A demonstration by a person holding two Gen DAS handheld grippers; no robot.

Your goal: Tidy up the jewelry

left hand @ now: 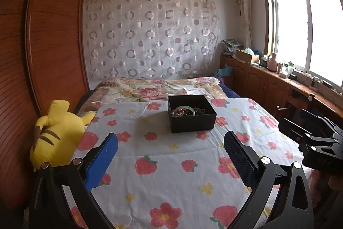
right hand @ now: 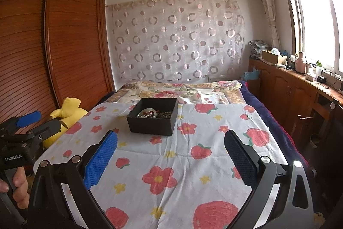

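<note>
A black open box (left hand: 193,119) sits on the strawberry-print bedspread (left hand: 167,156), holding beaded jewelry (left hand: 184,111) and a pale bangle. It shows in the right wrist view too (right hand: 152,123), with the jewelry (right hand: 154,114) inside. My left gripper (left hand: 171,143) is open and empty, well short of the box. My right gripper (right hand: 171,142) is open and empty, also short of the box, which lies slightly left of its centre. The right gripper's body shows at the right edge of the left wrist view (left hand: 317,138); the left gripper shows at the left of the right wrist view (right hand: 27,123).
A yellow plush toy (left hand: 53,138) lies at the bed's left edge beside a wooden wardrobe (left hand: 49,35). A floral quilt (left hand: 158,87) covers the bed's far end. A wooden cabinet (left hand: 285,83) with clutter runs under the window on the right.
</note>
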